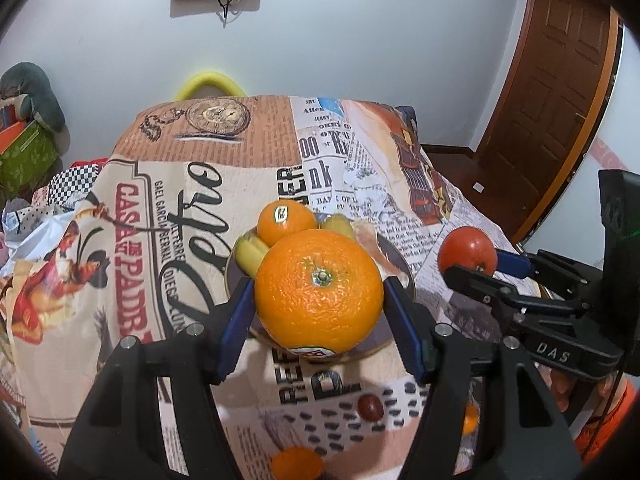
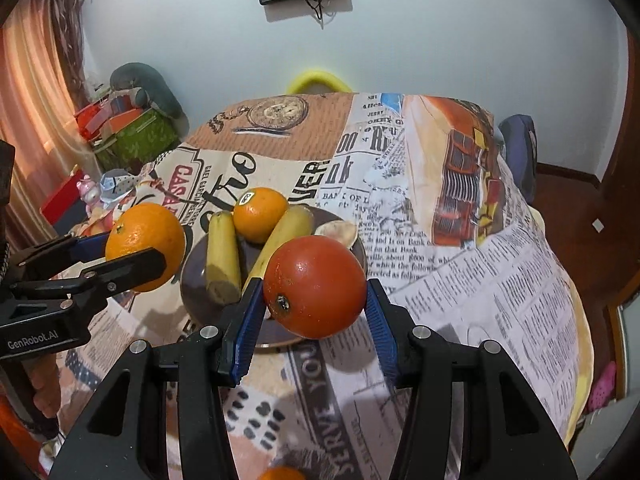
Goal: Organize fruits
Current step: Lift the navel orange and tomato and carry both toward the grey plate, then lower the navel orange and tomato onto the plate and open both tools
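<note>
While each tool (image 1: 319,292) (image 2: 315,288) grips fruit, the plate (image 2: 192,280) rim lies between.

My left black plastic tongs (image 1: 319,307) carry ribbed blue pads (image 1: 236,322), silver screws and white "GenRobot.AI" lettering; my right black tongs (image 2: 315,312) read "DAS". My sleeve (image 1: 618,412) is orange.

A large round orange (image 1: 318,290) with a green stem scar facing the camera fills the centre of the left wrist view, off the table. A glossy red-orange tomato (image 2: 315,286) sits centre frame in the right wrist view. Behind them, a dark round plate (image 2: 192,280) carries a smaller stickered orange (image 2: 260,214) between two yellow bananas (image 2: 222,258).
</note>
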